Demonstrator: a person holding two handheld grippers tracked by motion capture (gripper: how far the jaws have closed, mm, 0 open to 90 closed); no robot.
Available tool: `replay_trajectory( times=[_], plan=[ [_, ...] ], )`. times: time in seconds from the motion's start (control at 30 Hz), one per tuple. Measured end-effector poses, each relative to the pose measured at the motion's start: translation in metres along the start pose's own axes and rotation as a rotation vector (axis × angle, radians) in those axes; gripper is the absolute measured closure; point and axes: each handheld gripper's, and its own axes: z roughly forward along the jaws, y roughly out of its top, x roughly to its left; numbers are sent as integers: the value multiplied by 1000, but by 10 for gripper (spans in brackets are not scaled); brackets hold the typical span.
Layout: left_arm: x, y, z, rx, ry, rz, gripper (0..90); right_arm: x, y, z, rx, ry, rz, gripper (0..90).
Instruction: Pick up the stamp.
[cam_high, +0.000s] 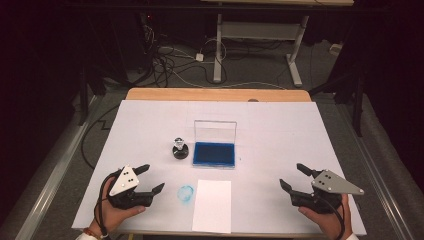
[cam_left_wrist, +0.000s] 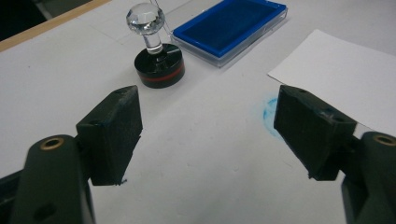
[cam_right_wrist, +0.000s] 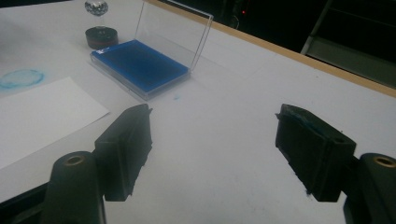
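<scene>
A white table (cam_high: 300, 140) stands before a desk frame (cam_high: 260, 35) and floor cables (cam_high: 165, 60), perhaps.

The stamp (cam_high: 180, 148) stands just left of the ink pad (cam_high: 214, 154), with the paper sheet (cam_high: 213, 205) nearer the person.

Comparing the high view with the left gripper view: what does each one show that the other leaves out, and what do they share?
High view alone: both hands, the right gripper, the ink pad's upright clear lid, the floor cables.

Left gripper view alone: the pads up close, standing apart with nothing between them.

Both: the stamp with its clear knob, the blue ink pad, the white sheet, the blue ring mark on the table, the left gripper.
</scene>
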Motion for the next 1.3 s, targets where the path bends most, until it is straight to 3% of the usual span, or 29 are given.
replay_trajectory(
  times=[0.4, 0.83, 0.97, 1.3],
  plan=[
    [0, -2, -2, 15, -7, 11, 244, 1, 3, 3, 2, -3, -15, 273],
    [19, 15, 0, 7, -12, -44, 255, 4, 2, 7, 18, 2, -21, 278],
    [21, 24, 4, 22, -6, -16, 255, 5, 2, 7, 20, 0, -25, 279],
    [29, 39, 11, 42, -18, -4, 258, 5, 2, 7, 24, -4, -28, 282]
  ],
)
